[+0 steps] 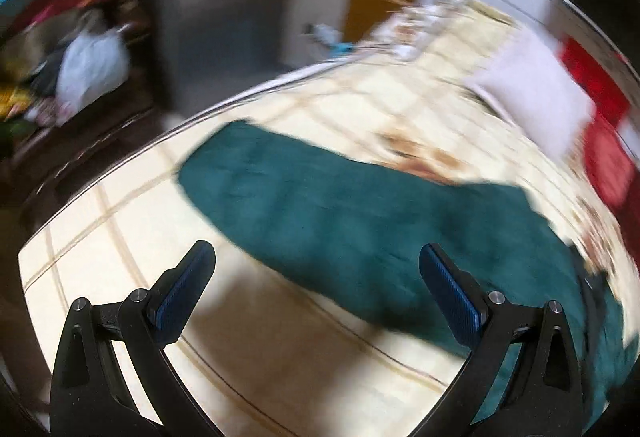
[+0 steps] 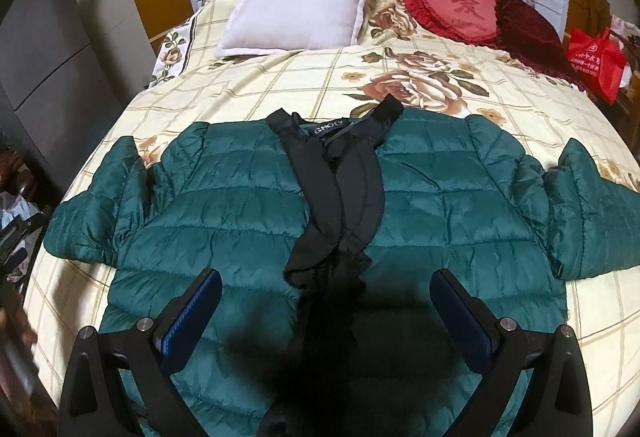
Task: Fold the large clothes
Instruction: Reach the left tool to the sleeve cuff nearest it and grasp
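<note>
A dark green quilted puffer jacket [image 2: 248, 221] lies spread front-up on the bed, both sleeves out to the sides, its black lining and collar [image 2: 340, 173] showing down the middle. My right gripper [image 2: 326, 287] is open and empty, hovering above the jacket's lower front. The left wrist view is blurred by motion. There the jacket [image 1: 340, 213] shows as a long green shape, its left sleeve end toward the bed's edge. My left gripper [image 1: 316, 257] is open and empty, above the bedsheet just short of that sleeve.
The bed [image 2: 280, 85] has a cream checked floral sheet. A white pillow [image 2: 300, 9] and red heart cushions [image 2: 472, 9] lie at the head. A red bag [image 2: 596, 57] stands at the right. Cluttered dark furniture with clothes [image 1: 80, 49] stands left of the bed.
</note>
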